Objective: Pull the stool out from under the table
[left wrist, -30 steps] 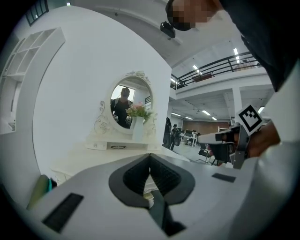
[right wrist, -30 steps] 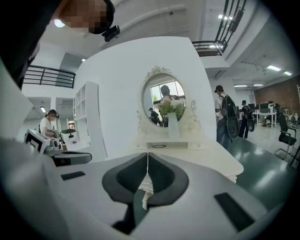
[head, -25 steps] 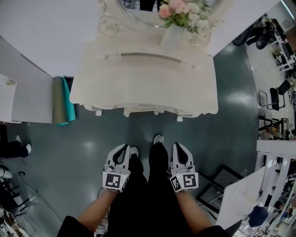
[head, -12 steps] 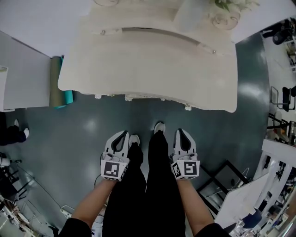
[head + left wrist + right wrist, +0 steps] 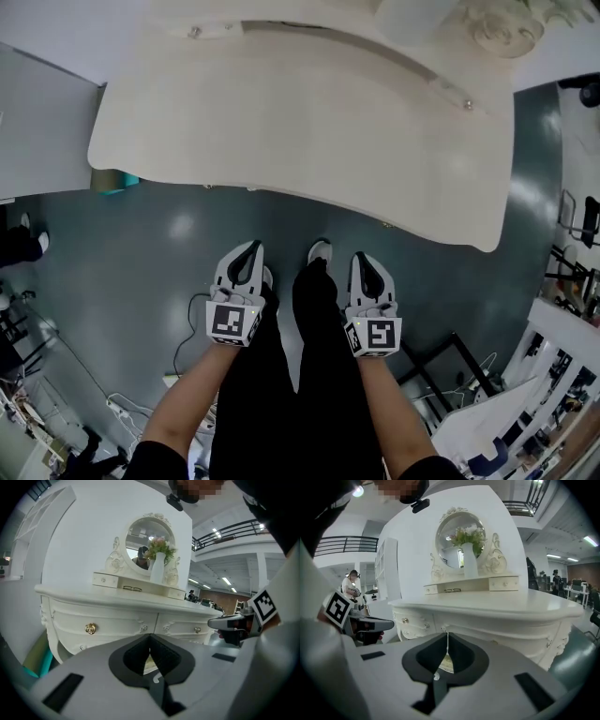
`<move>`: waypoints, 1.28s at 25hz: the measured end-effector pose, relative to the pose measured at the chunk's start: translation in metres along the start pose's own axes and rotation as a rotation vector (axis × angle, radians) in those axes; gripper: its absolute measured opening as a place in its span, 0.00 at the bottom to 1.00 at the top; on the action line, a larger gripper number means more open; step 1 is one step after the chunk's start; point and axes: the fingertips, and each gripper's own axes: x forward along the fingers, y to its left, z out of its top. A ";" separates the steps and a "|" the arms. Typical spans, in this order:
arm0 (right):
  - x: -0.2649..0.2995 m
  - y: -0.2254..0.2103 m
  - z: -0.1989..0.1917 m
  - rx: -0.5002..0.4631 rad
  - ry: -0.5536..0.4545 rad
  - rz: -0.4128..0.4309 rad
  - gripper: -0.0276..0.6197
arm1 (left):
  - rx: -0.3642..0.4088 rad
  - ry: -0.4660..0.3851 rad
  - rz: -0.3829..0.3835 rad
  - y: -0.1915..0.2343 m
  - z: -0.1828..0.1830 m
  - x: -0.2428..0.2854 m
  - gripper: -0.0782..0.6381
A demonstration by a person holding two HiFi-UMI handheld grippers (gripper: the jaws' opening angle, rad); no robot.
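Note:
The white dressing table (image 5: pixel 300 122) fills the top of the head view, and its top hides whatever stands beneath it, so no stool shows there. My left gripper (image 5: pixel 247 247) and right gripper (image 5: pixel 362 257) hang shut beside the person's black trouser legs, short of the table's front edge, holding nothing. In the left gripper view the shut left gripper (image 5: pixel 150 637) points at the drawer front with a gold knob (image 5: pixel 91 629). The shut right gripper (image 5: pixel 447 633) faces the table (image 5: pixel 497 611) too. A cream patch shows behind each pair of jaws; I cannot tell if it is the stool.
An oval mirror (image 5: pixel 149 537) and a vase of flowers (image 5: pixel 158 564) stand on the table's raised back shelf. Teal and olive rolls (image 5: pixel 36 660) lean at its left end. A cable (image 5: pixel 187 328) lies on the dark floor. A black frame (image 5: pixel 441 361) stands at the right.
The table has grown larger and slid down in the head view as the person stepped closer; mirror and flowers left that view. Both grippers stayed shut beside the legs.

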 end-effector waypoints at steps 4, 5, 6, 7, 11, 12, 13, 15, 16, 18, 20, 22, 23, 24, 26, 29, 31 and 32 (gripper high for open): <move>0.010 -0.011 -0.023 0.015 0.017 -0.025 0.07 | -0.026 0.025 0.040 0.019 -0.029 0.011 0.13; 0.012 -0.013 -0.031 0.012 0.028 -0.020 0.07 | -0.037 0.042 0.052 0.021 -0.038 0.011 0.13; 0.015 -0.017 -0.039 0.011 0.038 -0.016 0.07 | -0.045 0.059 0.060 0.022 -0.046 0.013 0.13; 0.018 -0.021 -0.047 0.015 0.048 -0.017 0.07 | -0.051 0.073 0.065 0.023 -0.053 0.017 0.13; 0.038 -0.024 -0.086 -0.002 0.107 -0.006 0.07 | -0.094 0.113 0.069 0.034 -0.073 0.028 0.13; 0.044 -0.023 -0.096 -0.022 0.124 0.004 0.07 | -0.096 0.115 0.069 0.037 -0.075 0.032 0.13; 0.049 -0.023 -0.105 -0.038 0.140 0.014 0.07 | -0.092 0.115 0.067 0.039 -0.078 0.036 0.13; 0.059 -0.030 -0.120 -0.041 0.162 0.021 0.07 | -0.076 0.116 0.060 0.041 -0.086 0.047 0.13; 0.063 -0.034 -0.127 -0.037 0.171 0.019 0.07 | -0.069 0.118 0.058 0.043 -0.091 0.053 0.13; 0.072 -0.042 -0.142 -0.033 0.190 0.012 0.07 | -0.061 0.122 0.062 0.049 -0.102 0.061 0.13; 0.080 -0.051 -0.158 -0.033 0.205 -0.001 0.07 | -0.054 0.123 0.067 0.056 -0.115 0.068 0.13; 0.087 -0.061 -0.173 -0.027 0.212 -0.015 0.08 | -0.042 0.124 0.067 0.061 -0.127 0.075 0.13; 0.090 -0.066 -0.179 -0.020 0.214 -0.023 0.09 | -0.037 0.125 0.068 0.063 -0.132 0.078 0.13; 0.093 -0.072 -0.186 -0.010 0.217 -0.031 0.15 | -0.032 0.127 0.068 0.065 -0.138 0.082 0.13; 0.102 -0.082 -0.199 0.018 0.222 -0.049 0.22 | -0.037 0.132 0.059 0.069 -0.149 0.090 0.14; 0.123 -0.094 -0.212 0.038 0.212 -0.068 0.25 | -0.065 0.133 0.036 0.080 -0.158 0.106 0.26; 0.139 -0.097 -0.215 0.035 0.197 -0.063 0.30 | -0.065 0.133 0.033 0.088 -0.162 0.115 0.29; 0.146 -0.098 -0.217 0.035 0.189 -0.057 0.31 | -0.061 0.137 0.032 0.091 -0.166 0.118 0.31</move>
